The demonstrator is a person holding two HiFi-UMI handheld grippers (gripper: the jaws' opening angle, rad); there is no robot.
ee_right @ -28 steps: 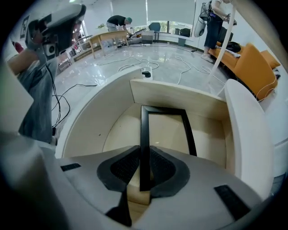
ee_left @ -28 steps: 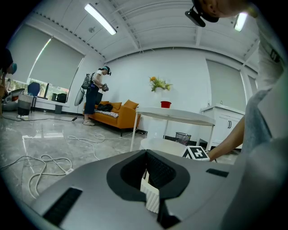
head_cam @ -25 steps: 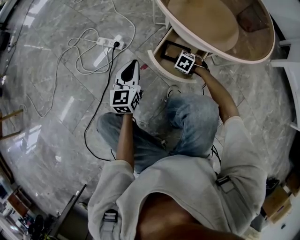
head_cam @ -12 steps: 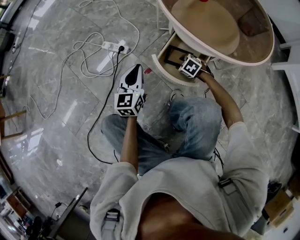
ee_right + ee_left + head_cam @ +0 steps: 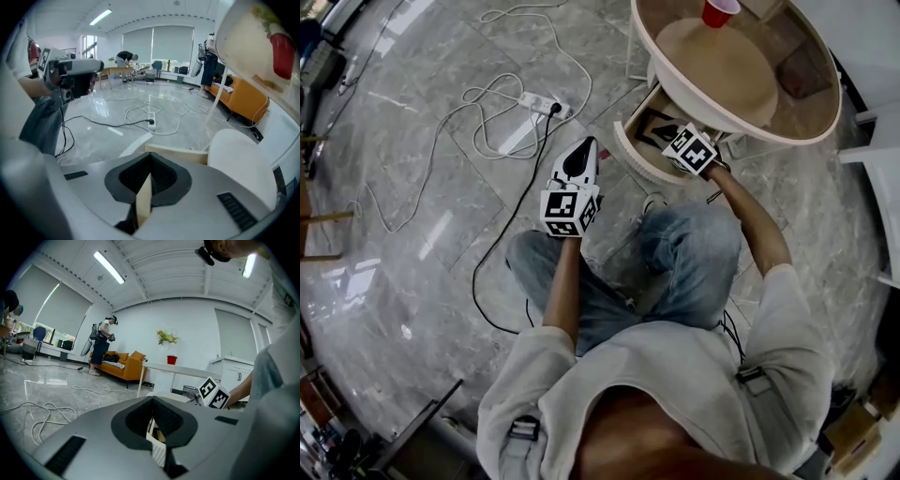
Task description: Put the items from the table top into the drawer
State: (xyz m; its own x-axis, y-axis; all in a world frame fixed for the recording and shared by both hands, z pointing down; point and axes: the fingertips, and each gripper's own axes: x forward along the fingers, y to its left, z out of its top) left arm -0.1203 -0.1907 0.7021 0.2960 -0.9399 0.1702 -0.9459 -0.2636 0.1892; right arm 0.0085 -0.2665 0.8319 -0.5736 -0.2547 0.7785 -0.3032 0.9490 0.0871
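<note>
A red cup (image 5: pixel 720 12) stands upright on the round cream table (image 5: pixel 825 103); it also shows at the right edge of the right gripper view (image 5: pixel 281 56). Below the table top the drawer (image 5: pixel 630 147) stands pulled out, with a dark flat item (image 5: pixel 649 125) lying in it. My right gripper (image 5: pixel 670 134) hangs just above the drawer and points down into it. Its jaws (image 5: pixel 151 161) are shut with nothing between them. My left gripper (image 5: pixel 587 145) is held over the floor to the left of the drawer, shut and empty (image 5: pixel 152 401).
A white power strip (image 5: pixel 539 103) and looping cables (image 5: pixel 487 141) lie on the marble floor to the left. The person's knees (image 5: pixel 684 244) sit close under the drawer. An orange sofa (image 5: pixel 119 364) and people stand far off.
My right gripper has lifted up out of the drawer. The head view has tipped so that the red cup on the table top now shows. The left gripper has barely shifted.
</note>
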